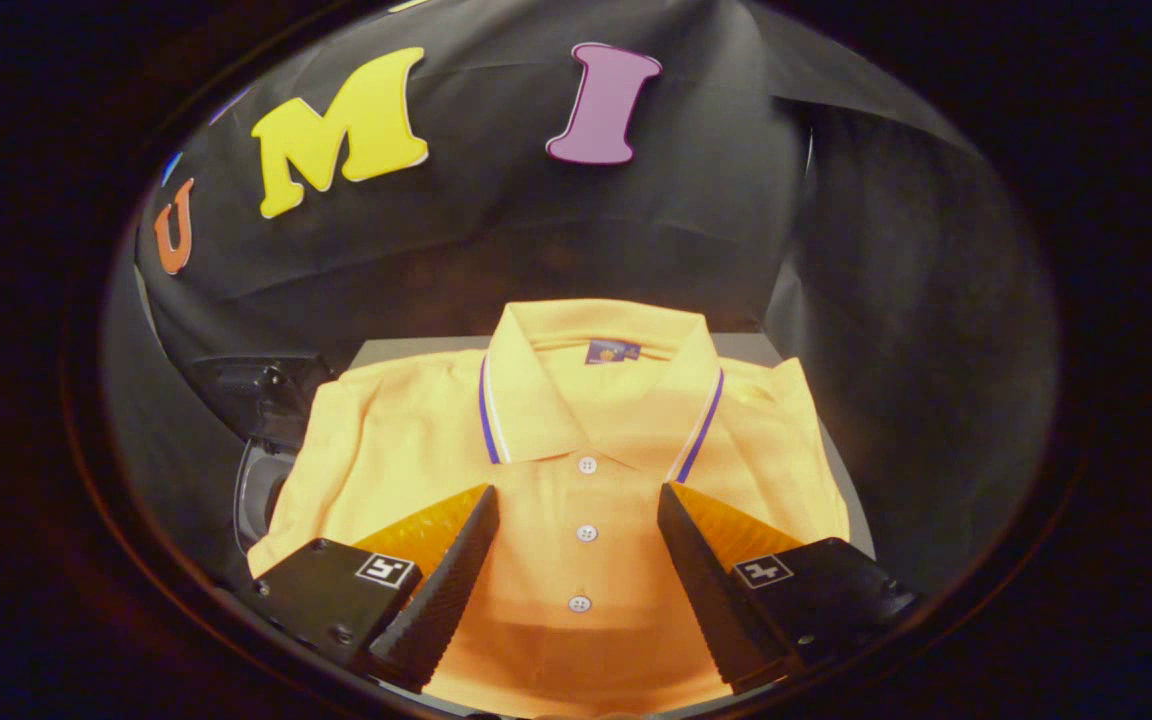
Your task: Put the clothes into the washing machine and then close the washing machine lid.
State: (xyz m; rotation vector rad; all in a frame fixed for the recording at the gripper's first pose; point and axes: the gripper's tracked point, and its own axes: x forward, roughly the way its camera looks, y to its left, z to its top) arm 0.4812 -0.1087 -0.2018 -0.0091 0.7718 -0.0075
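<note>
Folded orange polo shirt (576, 470) lying flat; hand-held gripper (576, 495) fingers spread above it.

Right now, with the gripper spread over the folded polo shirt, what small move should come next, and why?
Probably lower and close on the shirt. The gripper is open, its fingers straddling the button placket of the folded orange polo shirt, with no fabric pinched yet. The shirt lies flat on the table.
</note>
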